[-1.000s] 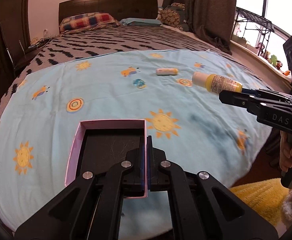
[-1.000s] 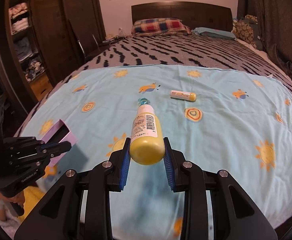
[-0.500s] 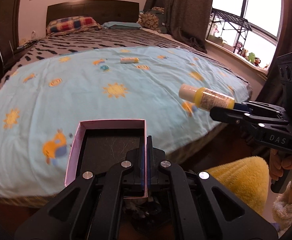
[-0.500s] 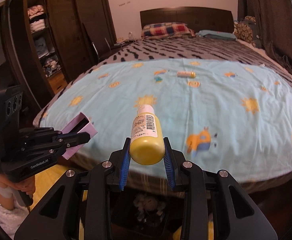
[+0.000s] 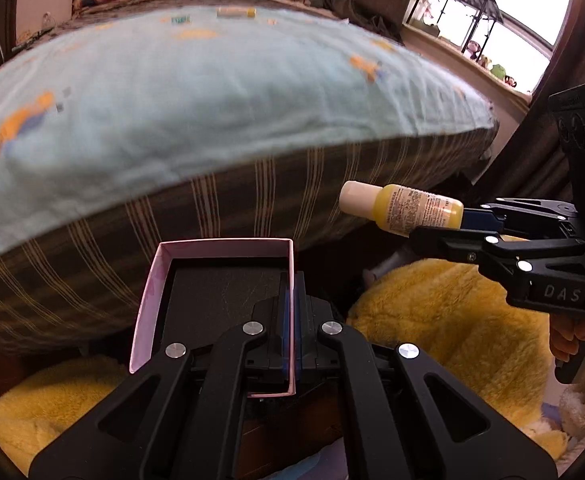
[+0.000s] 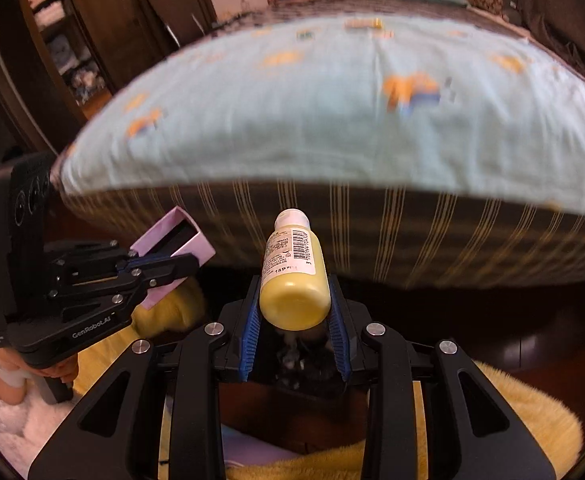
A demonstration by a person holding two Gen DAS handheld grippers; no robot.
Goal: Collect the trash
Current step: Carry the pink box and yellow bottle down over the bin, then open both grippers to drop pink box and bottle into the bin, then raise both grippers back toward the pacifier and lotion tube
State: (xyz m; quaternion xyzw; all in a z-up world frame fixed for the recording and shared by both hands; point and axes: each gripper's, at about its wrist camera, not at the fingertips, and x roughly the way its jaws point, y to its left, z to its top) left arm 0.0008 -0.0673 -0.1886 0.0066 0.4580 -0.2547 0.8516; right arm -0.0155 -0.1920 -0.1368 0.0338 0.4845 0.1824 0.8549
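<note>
Down past the foot of the bed, right gripper point(image 6: 295, 316) clamps the yellow bottle point(image 6: 294, 276), left gripper point(image 5: 291, 320) pinches the pink box point(image 5: 220, 280) wall, nothing's binned yet, and a tube point(image 5: 236, 11) waits at 12 o'clock on the blanket point(image 5: 196, 96).

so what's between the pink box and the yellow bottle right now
Nothing solid: in the left wrist view the pink box and the yellow bottle are held apart in the air, with only the striped bed side behind the gap.
</note>
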